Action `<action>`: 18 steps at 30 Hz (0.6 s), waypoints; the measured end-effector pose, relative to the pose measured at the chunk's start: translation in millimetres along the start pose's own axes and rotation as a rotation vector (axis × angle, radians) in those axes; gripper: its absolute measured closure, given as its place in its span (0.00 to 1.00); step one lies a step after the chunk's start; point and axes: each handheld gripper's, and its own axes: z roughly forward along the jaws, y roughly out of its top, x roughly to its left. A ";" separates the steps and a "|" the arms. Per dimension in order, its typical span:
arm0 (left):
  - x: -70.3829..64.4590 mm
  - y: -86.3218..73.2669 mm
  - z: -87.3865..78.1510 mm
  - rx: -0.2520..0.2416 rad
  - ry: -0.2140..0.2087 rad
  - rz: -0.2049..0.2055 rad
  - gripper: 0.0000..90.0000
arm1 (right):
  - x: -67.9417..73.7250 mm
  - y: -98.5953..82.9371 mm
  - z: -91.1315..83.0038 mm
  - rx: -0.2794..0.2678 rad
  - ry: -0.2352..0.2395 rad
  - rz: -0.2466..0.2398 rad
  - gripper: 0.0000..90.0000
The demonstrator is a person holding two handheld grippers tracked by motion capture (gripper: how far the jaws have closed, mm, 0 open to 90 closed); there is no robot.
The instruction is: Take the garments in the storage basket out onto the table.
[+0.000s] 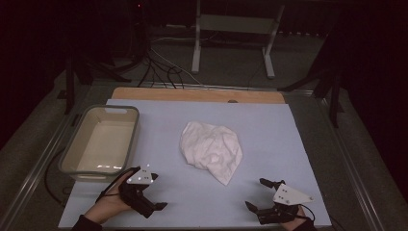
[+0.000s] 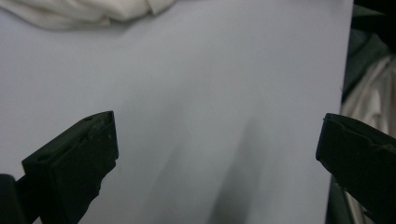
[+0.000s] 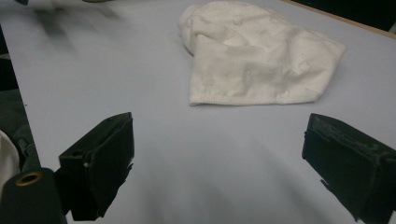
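Your white cloth lies crumpled near the middle of the counter. Its long axis runs diagonally, from the far left toward the near right edge, with a tapered corner pointing at the near right corner. The fabric is soft, wrinkled and hemmed.

Your left hand-held gripper sits near the near left corner, jaws spread and empty. Your right hand-held gripper sits near the near right corner, jaws likewise apart. A translucent plastic bin stands along the left edge.
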 end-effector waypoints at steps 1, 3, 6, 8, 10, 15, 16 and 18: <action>-1.0 -3.6 -0.5 0.003 -0.002 0.004 0.00 | 0.0 0.0 0.1 -0.001 0.000 -0.003 0.10; -1.1 -8.3 -1.6 0.000 -0.005 -0.003 0.00 | -0.3 -0.3 0.4 0.002 0.000 -0.001 0.10; -1.6 -14.7 -3.6 0.018 0.001 0.003 0.00 | -0.3 -0.7 0.7 0.003 -0.001 -0.001 0.10; -1.9 -18.2 -4.9 0.015 0.002 0.001 0.00 | -0.5 -0.8 0.6 0.003 -0.001 -0.003 0.10; -2.1 -21.2 -6.8 0.015 0.007 0.005 0.00 | -1.0 -1.1 0.4 0.007 -0.002 0.001 0.10; -1.5 -27.3 -11.4 0.012 0.009 -0.003 0.00 | -1.4 -2.0 0.6 0.006 -0.002 0.000 0.10; -1.3 -27.8 -13.1 0.013 0.014 -0.001 0.00 | -1.4 -2.1 0.5 0.009 -0.001 0.001 0.10; -2.0 -28.4 -14.2 0.009 0.008 0.000 0.00 | -1.3 -2.3 0.5 0.011 0.000 -0.002 0.10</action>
